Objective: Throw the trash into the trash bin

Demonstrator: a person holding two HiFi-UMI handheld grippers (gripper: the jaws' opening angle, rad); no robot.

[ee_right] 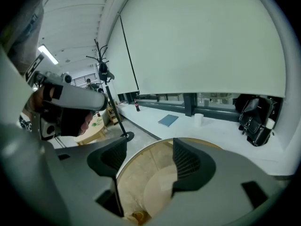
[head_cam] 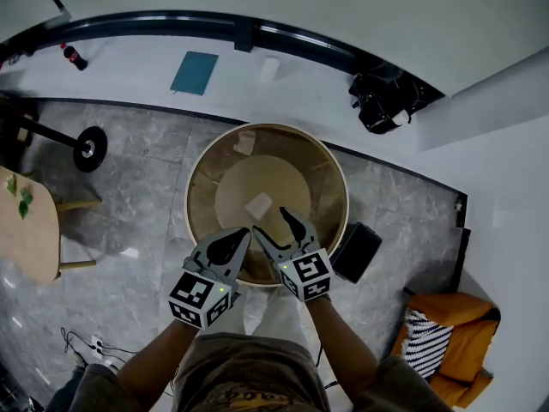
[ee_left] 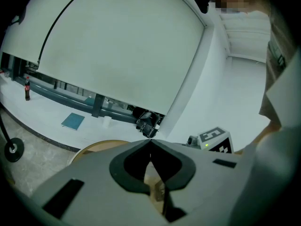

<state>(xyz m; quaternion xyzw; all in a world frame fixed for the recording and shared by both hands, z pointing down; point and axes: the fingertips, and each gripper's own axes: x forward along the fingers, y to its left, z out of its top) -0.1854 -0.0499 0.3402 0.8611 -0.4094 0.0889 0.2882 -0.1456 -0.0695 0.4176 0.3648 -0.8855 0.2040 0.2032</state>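
Right gripper (head_cam: 273,223) hangs over the wooden trash bin (head_cam: 340,178), jaws apart and empty, so trash drops inside; a white scrap (head_cam: 258,204) shows within; left gripper (head_cam: 243,234) jaws closed, empty

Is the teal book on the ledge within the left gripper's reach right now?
Probably not: the left gripper sits at the near rim of the bin; the book lies beyond its far side.

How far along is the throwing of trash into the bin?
Done, it seems: a white scrap shows inside the trash bin. In hand: nothing; the right claw stands open and empty above the bin, and the left claw is shut on nothing. Left: no other trash is clearly visible, so perhaps nothing.
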